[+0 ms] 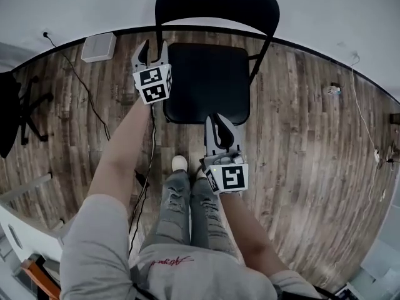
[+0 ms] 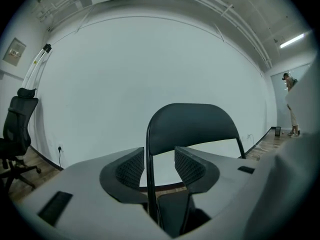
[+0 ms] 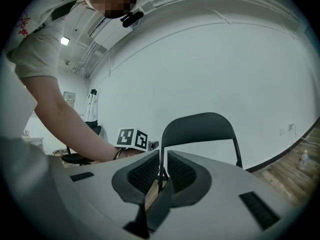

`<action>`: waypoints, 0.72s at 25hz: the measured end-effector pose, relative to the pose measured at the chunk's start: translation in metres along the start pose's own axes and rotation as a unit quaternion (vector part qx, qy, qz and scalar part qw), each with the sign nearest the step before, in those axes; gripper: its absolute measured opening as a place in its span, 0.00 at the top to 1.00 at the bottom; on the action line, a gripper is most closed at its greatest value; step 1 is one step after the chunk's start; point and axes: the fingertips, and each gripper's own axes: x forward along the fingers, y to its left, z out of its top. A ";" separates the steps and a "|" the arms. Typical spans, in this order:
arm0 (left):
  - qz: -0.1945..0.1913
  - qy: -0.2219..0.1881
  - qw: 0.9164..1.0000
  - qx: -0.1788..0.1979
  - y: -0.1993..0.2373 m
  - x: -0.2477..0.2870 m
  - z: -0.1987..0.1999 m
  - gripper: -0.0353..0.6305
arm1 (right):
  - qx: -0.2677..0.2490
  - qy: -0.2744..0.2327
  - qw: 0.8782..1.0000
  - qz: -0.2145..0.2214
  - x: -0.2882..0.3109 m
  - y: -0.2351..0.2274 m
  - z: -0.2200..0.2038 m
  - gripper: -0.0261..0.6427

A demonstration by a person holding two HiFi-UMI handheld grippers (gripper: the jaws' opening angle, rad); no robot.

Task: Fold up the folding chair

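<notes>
— While head view has the folding chair point(image 1: 215, 2) unfolded on wood floor point(image 1: 300, 124) by a white wall point(image 1: 325, 17), what do the gripper views add?
— left gripper point(image 2: 159, 166): jaws apart, side tube point(image 2: 148, 154) between them, not clamped. right gripper point(image 3: 162, 171): jaws closed, empty; tips maybe touching the seat point(image 1: 206, 83) front, unclear.
— Room?
— office chair point(image 2: 17, 129) off left. Chair legs hidden.
</notes>
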 end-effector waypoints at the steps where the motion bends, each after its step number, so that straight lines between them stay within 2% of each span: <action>1: 0.003 0.003 1.000 0.001 0.004 0.008 -0.007 0.66 | 0.011 0.005 1.000 0.004 0.001 0.001 -0.013 0.88; 2: 0.007 0.004 1.000 0.002 0.009 0.016 -0.014 0.66 | 0.026 0.008 1.000 0.008 0.003 0.002 -0.026 0.82; 4: 0.016 0.007 1.000 0.007 0.019 0.033 -0.024 0.66 | 0.071 0.006 0.997 0.012 0.007 0.004 -0.050 0.79; 6: 0.024 0.010 1.000 0.014 0.028 0.048 -0.034 0.66 | 0.151 0.003 0.989 0.006 0.008 0.005 -0.079 0.75; 7: 0.024 0.011 0.999 0.017 0.031 0.055 -0.038 0.66 | 0.208 0.001 0.978 -0.002 0.007 0.005 -0.098 0.72; 8: 0.023 0.011 0.999 0.021 0.033 0.061 -0.043 0.66 | 0.273 -0.002 0.962 -0.012 0.007 0.003 -0.119 0.71; 9: 0.022 0.012 0.999 0.025 0.034 0.068 -0.048 0.66 | 0.338 -0.005 0.941 -0.026 0.006 0.000 -0.141 0.70; 11: 0.017 0.012 0.999 0.037 0.034 0.079 -0.058 0.66 | 0.449 -0.008 0.892 -0.061 0.004 -0.009 -0.188 0.69; 13: 0.010 0.011 0.999 0.049 0.031 0.090 -0.070 0.66 | 0.522 -0.010 0.847 -0.100 0.000 -0.024 -0.231 0.69; 14: 0.007 0.010 0.999 0.053 0.030 0.095 -0.074 0.66 | 0.545 -0.011 0.830 -0.118 -0.003 -0.032 -0.250 0.68; 15: 0.006 0.009 0.998 0.054 0.029 0.101 -0.078 0.66 | 0.559 -0.012 0.819 -0.132 -0.005 -0.039 -0.267 0.67; 16: 0.007 0.008 0.999 0.052 0.030 0.107 -0.081 0.66 | 0.565 -0.011 0.813 -0.138 -0.006 -0.044 -0.281 0.66; 18: 0.014 0.004 0.999 0.042 0.034 0.118 -0.085 0.66 | 0.562 -0.008 0.818 -0.123 -0.006 -0.048 -0.301 0.64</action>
